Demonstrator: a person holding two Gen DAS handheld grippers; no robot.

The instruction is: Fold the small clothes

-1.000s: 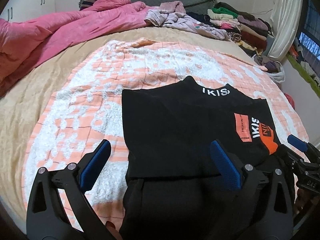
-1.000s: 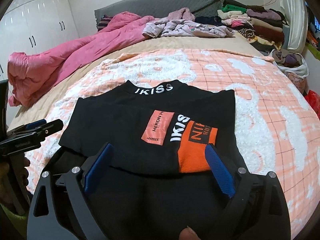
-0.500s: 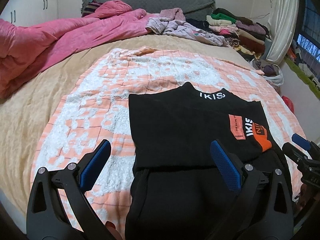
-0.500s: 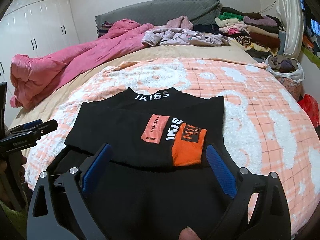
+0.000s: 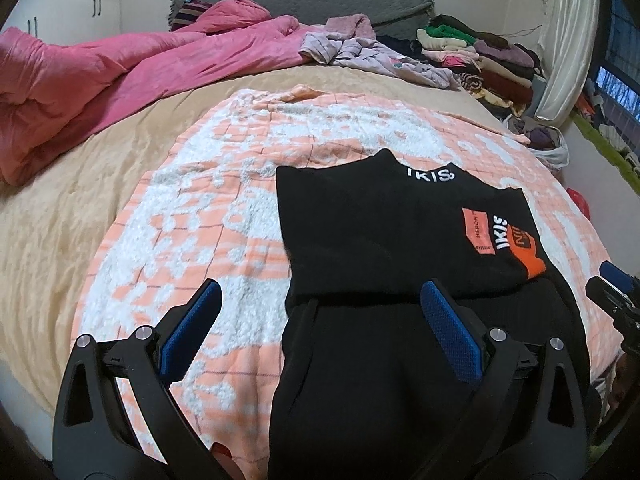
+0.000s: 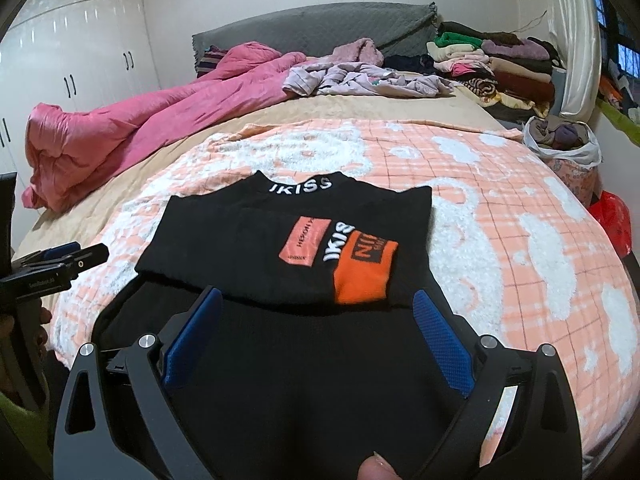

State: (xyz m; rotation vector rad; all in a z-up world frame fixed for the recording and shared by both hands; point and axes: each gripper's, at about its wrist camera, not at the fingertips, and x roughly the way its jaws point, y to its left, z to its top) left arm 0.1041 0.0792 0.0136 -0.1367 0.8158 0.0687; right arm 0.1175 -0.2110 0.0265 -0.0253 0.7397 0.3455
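Observation:
A black top (image 5: 384, 232) with white "IKISS" lettering at the collar and orange patches lies flat on the orange-and-white blanket (image 5: 192, 224); its sleeves are folded across the chest. It also shows in the right wrist view (image 6: 280, 240). My left gripper (image 5: 320, 312) is open and empty, above the garment's near left edge. My right gripper (image 6: 316, 320) is open and empty, above the garment's lower half. Each gripper shows at the edge of the other's view: the right one (image 5: 612, 284), the left one (image 6: 60, 260).
A pink quilt (image 5: 120, 64) lies at the far left of the bed. Loose lilac clothes (image 6: 360, 76) and a stack of folded clothes (image 6: 500, 60) sit at the head. A bag of clothes (image 6: 560, 140) and white wardrobes (image 6: 80, 48) flank the bed.
Both grippers have drawn back and risen slightly from the garment, so it looks smaller and farther. The garment has not moved. Both stay open.

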